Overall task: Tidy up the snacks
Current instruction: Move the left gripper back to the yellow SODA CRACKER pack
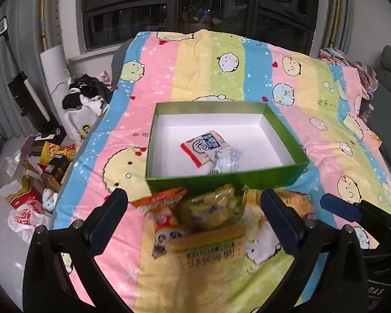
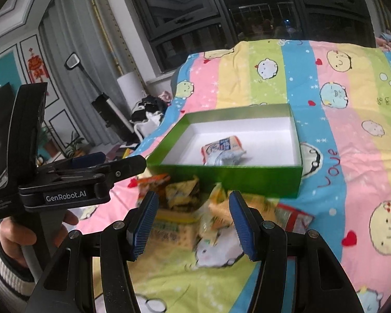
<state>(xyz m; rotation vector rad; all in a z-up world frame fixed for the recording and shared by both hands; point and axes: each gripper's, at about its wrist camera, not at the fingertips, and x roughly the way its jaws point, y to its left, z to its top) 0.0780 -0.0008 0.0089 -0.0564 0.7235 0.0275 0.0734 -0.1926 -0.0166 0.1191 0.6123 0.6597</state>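
A green box (image 1: 284, 130) with a white inside sits on the striped cartoon bedspread (image 1: 195, 73). In it lie a white-and-orange packet (image 1: 206, 144) and a clear wrapped snack (image 1: 226, 160). In front of the box is a pile of snacks: an orange packet (image 1: 161, 208), a yellow bag (image 1: 213, 206) and a yellow-green packet (image 1: 211, 247). My left gripper (image 1: 193, 203) is open above the pile. My right gripper (image 2: 193, 211) is open over the same pile (image 2: 216, 216), empty. The box also shows in the right wrist view (image 2: 221, 174), and the left gripper (image 2: 122, 164) at its left.
Bags, boxes and clothes clutter the floor (image 1: 39, 172) left of the bed. A window (image 1: 195, 7) is behind the bed. A grey sofa (image 1: 388, 99) stands at the right. A red packet (image 2: 294, 216) lies right of the pile.
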